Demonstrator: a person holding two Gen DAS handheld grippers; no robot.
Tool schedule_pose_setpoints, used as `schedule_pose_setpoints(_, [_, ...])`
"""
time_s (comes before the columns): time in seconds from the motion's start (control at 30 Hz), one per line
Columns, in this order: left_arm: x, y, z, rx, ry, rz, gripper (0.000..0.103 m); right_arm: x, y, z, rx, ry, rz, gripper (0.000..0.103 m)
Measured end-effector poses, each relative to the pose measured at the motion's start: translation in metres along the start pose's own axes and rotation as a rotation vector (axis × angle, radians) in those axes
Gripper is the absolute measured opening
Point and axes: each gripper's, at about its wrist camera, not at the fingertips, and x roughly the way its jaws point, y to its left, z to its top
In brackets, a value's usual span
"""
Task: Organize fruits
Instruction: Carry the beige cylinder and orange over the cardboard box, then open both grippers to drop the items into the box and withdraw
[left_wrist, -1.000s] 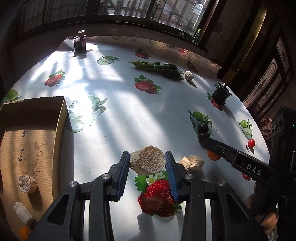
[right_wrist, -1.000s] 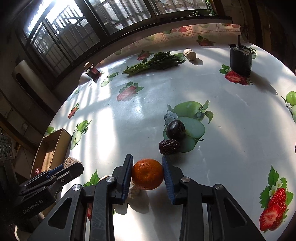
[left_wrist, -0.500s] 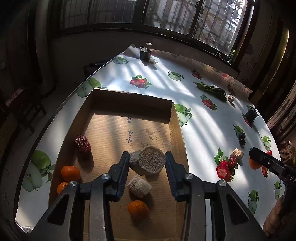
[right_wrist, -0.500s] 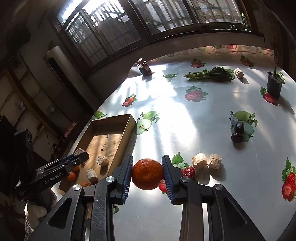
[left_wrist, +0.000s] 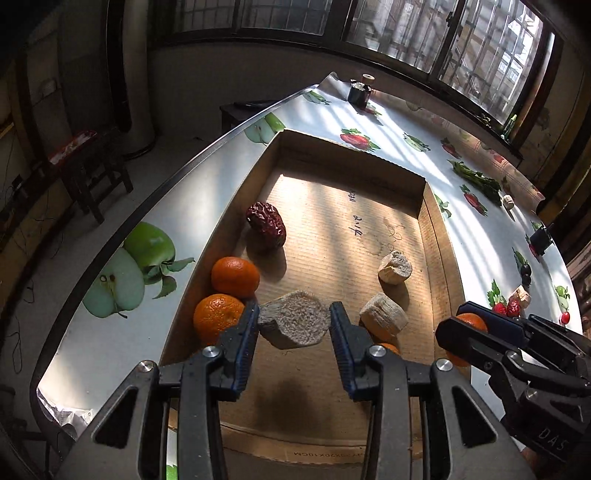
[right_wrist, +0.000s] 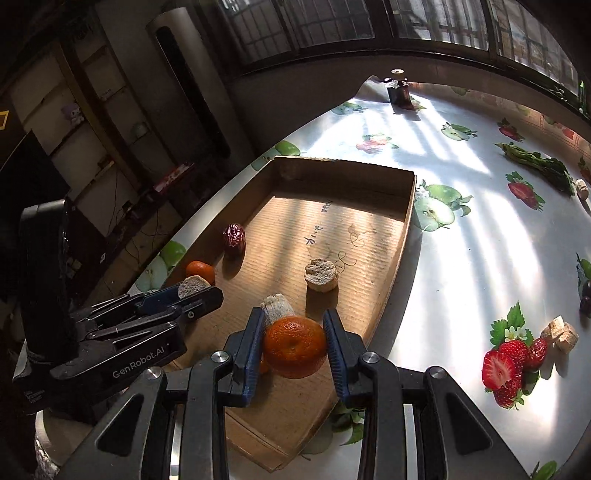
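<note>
My left gripper (left_wrist: 293, 325) is shut on a pale, rough cut fruit chunk (left_wrist: 293, 323) and holds it over the near left of the cardboard box (left_wrist: 439, 236). My right gripper (right_wrist: 293, 349) is shut on an orange (right_wrist: 294, 346) above the box's near right part (right_wrist: 400, 240). In the box lie two oranges (left_wrist: 234, 277), a red date (left_wrist: 266, 224) and two pale chunks (left_wrist: 394, 263). A third orange (left_wrist: 388, 347) shows partly behind my left gripper's right finger. The right gripper also shows in the left wrist view (left_wrist: 476, 328), the left gripper in the right wrist view (right_wrist: 192, 291).
The box sits near the table's left edge, with floor and furniture beyond. On the fruit-print tablecloth (right_wrist: 461, 240) to the right lie two pale chunks and a red fruit (right_wrist: 559, 334), dark fruits (left_wrist: 525, 271), leafy greens (right_wrist: 535, 162), and small dark pots (right_wrist: 398, 92).
Both grippers have moved left from over the table to above the box, each still holding its item. The left gripper has come lower and closer to the box floor.
</note>
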Motion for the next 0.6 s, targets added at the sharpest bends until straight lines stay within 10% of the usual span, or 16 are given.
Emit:
schedule_pose_setpoints(0.43, [-0.036, 0.01, -0.005, -0.076, -0.092, 0.017, 0.042, 0.02, 0.036, -0.028, -0.178, 0.023, -0.129, 0.037])
schedule_pose_setpoints(0.6, [-0.073, 0.01, -0.006, -0.093, -0.198, 0.037, 0.055, -0.013, 0.035, -0.028, -0.154, -0.081, -0.112, 0.073])
